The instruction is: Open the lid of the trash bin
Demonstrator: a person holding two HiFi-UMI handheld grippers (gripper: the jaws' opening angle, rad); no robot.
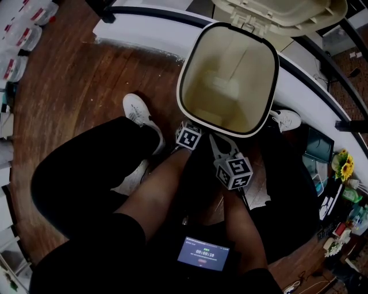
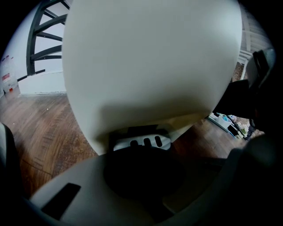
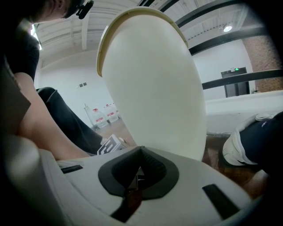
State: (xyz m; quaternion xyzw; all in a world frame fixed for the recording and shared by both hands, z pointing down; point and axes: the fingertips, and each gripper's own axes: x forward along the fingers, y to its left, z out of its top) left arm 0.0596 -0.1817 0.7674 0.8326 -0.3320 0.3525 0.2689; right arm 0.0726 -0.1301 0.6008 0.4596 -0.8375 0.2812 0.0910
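Note:
The cream trash bin [image 1: 230, 69] stands open on the wood floor, its lid [image 1: 282, 11] tipped up at the far side. Seen from above, both grippers are low at the bin's front base. My left gripper [image 1: 191, 127] is partly hidden under the rim. In the left gripper view its shut tip [image 2: 141, 170] sits against the grey slotted pedal [image 2: 141, 142] under the bin body [image 2: 150, 57]. My right gripper [image 1: 216, 142] is to its right, shut on nothing, its tip [image 3: 138, 170] just short of the bin wall [image 3: 154, 88].
The person's white shoes [image 1: 138, 112] [image 1: 286, 119] flank the bin, legs close behind the grippers. A white curved ledge with a black rail [image 1: 144, 28] runs behind the bin. A small screen device [image 1: 203, 254] hangs at the person's waist.

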